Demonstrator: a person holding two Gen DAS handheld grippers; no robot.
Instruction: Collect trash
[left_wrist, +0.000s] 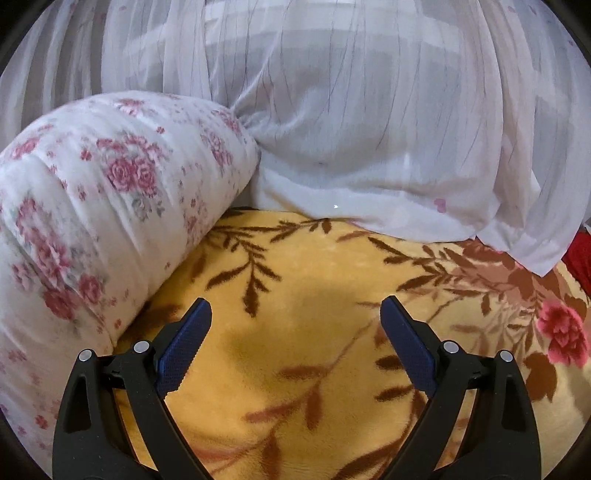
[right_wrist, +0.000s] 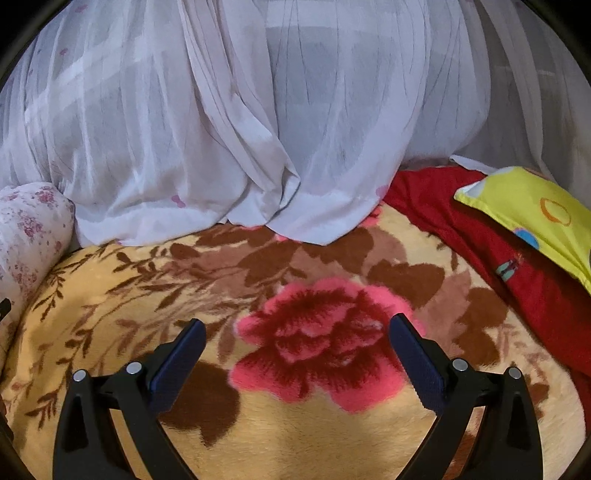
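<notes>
Yellow plush blanket (left_wrist: 295, 369) with brown leaf sprays fills the space under both grippers, and no piece of trash can be made out on it in either view, so where the trash lies relative to the jaws cannot be told.

Left gripper (left_wrist: 295, 314) hangs over a plain yellow patch of the blanket, its jaws spread wide with nothing between the blue pads (left_wrist: 184, 350). Just to its left a bolster (left_wrist: 92, 206) in white cloth with pink roses lies along the blanket's left edge.

Right gripper (right_wrist: 297, 332) also has its jaws wide apart and holds nothing; between them shows a large pink-and-red flower (right_wrist: 317, 343) woven into the blanket.

Sheer white curtain (right_wrist: 221, 129) hangs along the blanket's far edge in both views, and its hem rests on the plush. At the blanket's right edge lies a red cloth (right_wrist: 480, 240), and on it, toward the far right corner, a yellow pillow (right_wrist: 528, 206) printed with an orange ring and a blue spot.

No brand, label or readable writing shows anywhere.
</notes>
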